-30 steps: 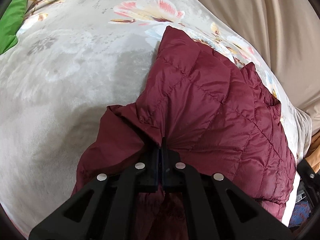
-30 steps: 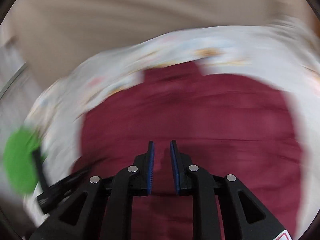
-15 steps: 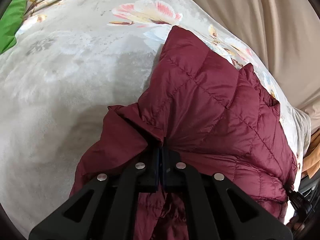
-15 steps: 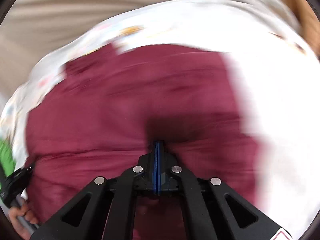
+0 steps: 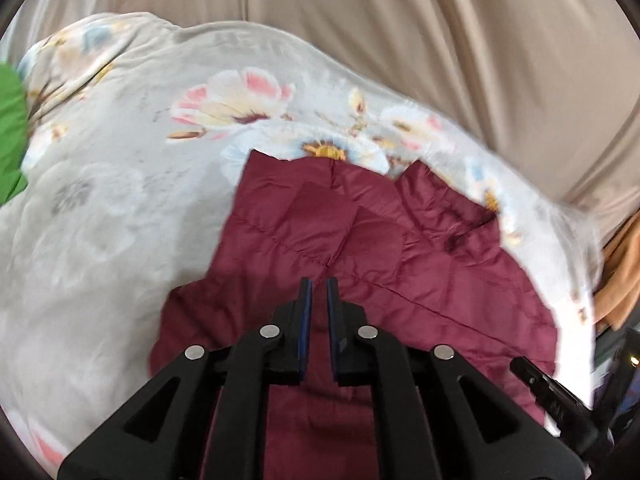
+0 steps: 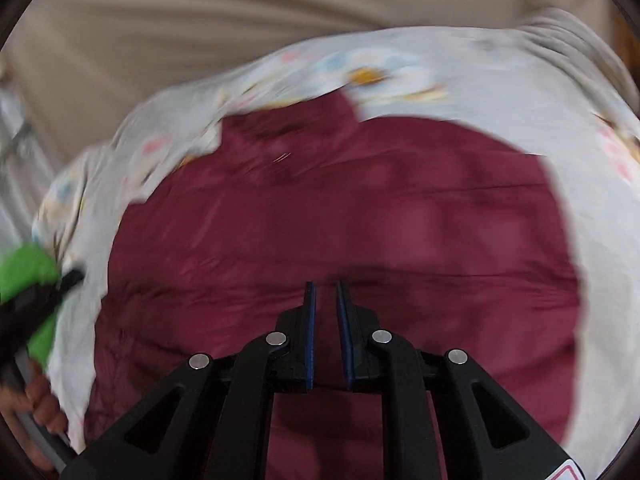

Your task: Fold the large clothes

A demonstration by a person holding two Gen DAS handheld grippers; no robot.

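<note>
The maroon quilted jacket (image 5: 360, 248) lies on the floral blanket (image 5: 120, 184) just beyond both pairs of fingers. The left gripper (image 5: 319, 282) and right gripper (image 6: 326, 284) have just parted slightly, seemingly gripping nothing; a green cloth (image 5: 10, 136) sits far left.

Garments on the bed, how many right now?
2 visible. The maroon puffer jacket lies spread on the floral bedspread, below both grippers. A green garment sits at the bedspread's left edge, mostly cut off. Others may lie out of frame.
</note>
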